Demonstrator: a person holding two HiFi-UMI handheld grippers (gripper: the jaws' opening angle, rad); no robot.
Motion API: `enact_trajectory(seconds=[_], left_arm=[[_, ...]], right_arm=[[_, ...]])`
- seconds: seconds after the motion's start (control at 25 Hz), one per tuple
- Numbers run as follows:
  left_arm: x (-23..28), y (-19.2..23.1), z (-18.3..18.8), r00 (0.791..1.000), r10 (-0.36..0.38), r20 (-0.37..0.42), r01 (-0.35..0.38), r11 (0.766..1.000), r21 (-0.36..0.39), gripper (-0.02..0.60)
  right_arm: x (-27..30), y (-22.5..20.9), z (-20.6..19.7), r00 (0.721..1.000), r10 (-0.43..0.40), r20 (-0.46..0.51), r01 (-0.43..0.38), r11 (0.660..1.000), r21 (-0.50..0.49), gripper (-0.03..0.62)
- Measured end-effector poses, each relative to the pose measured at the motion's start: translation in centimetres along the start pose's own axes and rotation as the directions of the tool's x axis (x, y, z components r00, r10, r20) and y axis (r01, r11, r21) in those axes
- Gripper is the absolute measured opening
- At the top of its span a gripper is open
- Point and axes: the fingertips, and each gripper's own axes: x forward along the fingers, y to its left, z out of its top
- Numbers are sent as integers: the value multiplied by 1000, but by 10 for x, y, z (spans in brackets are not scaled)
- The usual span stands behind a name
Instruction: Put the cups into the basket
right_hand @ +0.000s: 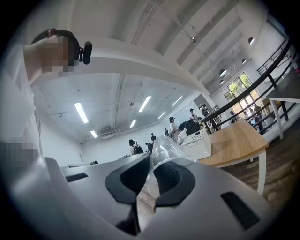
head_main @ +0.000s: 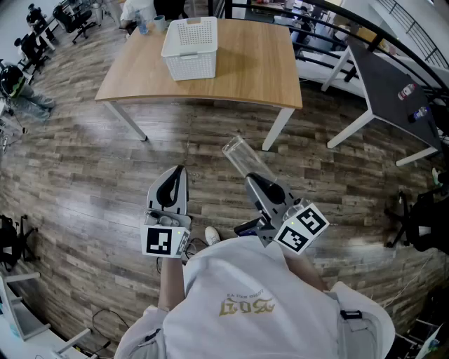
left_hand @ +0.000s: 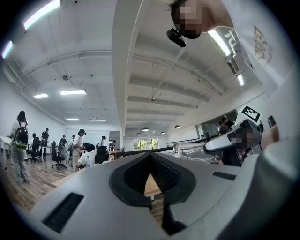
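A white slatted basket stands on the wooden table well ahead of me. My right gripper is shut on a clear plastic cup, which sticks out past the jaws toward the table, over the floor. In the right gripper view the cup is pinched between the dark pads of the right gripper, with the basket and table beyond. My left gripper is shut and holds nothing; in its own view the left gripper shows pads meeting at the tip.
A dark table on white legs stands to the right. Office chairs and people are at the far left. Small cups sit on the wooden table's far left corner. Wood-plank floor lies between me and the table.
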Motion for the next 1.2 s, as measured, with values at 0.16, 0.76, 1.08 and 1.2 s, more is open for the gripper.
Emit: enact_trajectory(seconds=[0.16,0.76,1.08,1.2], left_arm=[[2,2,-2,1000,5,-2,-5,1000,0,5],[17,-15,1,999,39,-8,-39,999,21,5],[21,-21,-4,995,92,-22,-91,995,40,5],[25,-22,-10,995,97,-38,-96,995,32,5]], right_arm=[[-1,-3,3,1000,2,-2,-2,1000,-12,31],[-14,-22,13,999,35,3,-36,999,20,31],[-18,-37,16,996,88,-9,-87,995,37,31],[-16,-43,15,996,91,-20,-90,994,55,31]])
